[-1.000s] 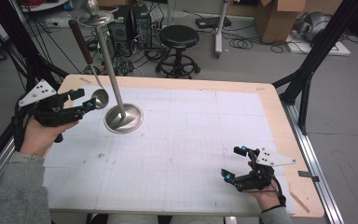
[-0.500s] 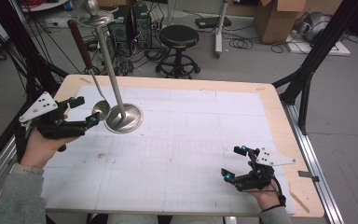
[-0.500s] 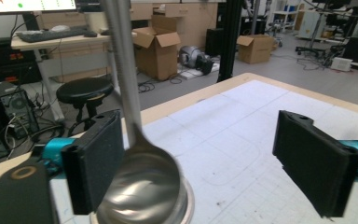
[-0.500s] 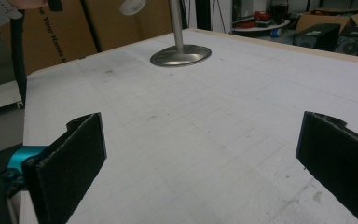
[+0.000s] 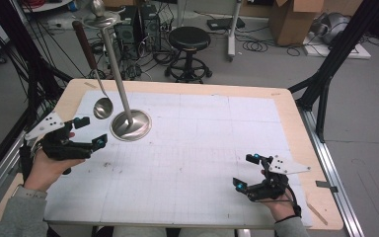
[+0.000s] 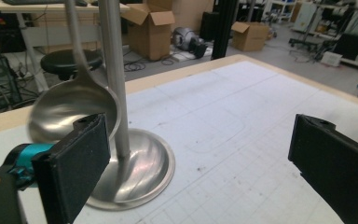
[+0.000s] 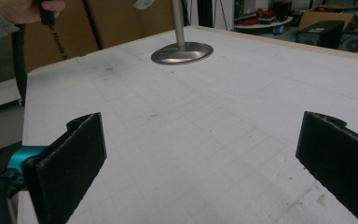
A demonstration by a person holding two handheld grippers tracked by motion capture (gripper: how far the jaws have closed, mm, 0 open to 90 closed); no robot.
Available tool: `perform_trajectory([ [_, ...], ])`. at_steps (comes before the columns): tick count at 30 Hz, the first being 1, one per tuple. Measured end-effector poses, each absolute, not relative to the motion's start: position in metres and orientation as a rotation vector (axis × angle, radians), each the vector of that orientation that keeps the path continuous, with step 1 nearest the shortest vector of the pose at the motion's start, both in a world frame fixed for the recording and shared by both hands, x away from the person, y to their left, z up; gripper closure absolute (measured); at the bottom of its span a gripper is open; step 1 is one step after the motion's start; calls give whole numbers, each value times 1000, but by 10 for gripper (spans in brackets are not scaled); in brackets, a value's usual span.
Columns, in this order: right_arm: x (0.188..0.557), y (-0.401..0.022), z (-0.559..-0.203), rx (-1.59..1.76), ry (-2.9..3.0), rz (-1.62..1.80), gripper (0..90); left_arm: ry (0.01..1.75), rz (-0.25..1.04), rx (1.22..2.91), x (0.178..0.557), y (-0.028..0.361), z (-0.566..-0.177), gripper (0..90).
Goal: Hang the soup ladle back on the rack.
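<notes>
Your left gripper [image 5: 86,133] has drawn back and down from the ladle [image 5: 102,107], its jaws just opening wide, nothing between them. The ladle hangs on the stand [image 5: 131,125], upper left. The left gripper view shows its bowl beside the pole. Your right gripper [image 5: 246,171] gapes empty, lower right.

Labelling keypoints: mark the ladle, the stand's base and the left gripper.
ladle [image 5: 102,107]: high view, on its hanging bowl.
stand's base [image 5: 139,129]: high view, on the round metal foot, right of the pole.
left gripper [image 5: 91,132]: high view, midway between the open fingertips.
</notes>
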State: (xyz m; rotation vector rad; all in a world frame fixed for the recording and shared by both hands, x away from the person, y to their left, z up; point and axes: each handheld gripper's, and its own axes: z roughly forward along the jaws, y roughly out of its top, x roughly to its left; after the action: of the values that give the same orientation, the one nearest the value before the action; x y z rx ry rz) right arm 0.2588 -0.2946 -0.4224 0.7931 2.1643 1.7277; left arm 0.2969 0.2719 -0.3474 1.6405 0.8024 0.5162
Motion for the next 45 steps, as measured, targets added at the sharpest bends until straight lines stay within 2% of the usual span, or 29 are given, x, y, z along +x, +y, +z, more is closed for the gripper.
perform_trajectory([
  [6,261,-294,-422,783,2159,1733,3,801,541,1624,289,268,-359,61],
  [12,261,-294,-421,781,2153,1742,3,761,503,1609,280,269,-369,61],
  [18,261,-294,-421,772,2151,1740,3,703,572,1623,269,272,-382,61],
  [33,259,-298,-417,780,2088,1733,3,701,501,1590,256,289,-405,61],
  [40,258,-301,-415,789,2043,1735,3,690,477,1588,247,289,-407,61],
  [45,256,-304,-412,785,1994,1725,3,712,415,1543,239,285,-406,61],
])
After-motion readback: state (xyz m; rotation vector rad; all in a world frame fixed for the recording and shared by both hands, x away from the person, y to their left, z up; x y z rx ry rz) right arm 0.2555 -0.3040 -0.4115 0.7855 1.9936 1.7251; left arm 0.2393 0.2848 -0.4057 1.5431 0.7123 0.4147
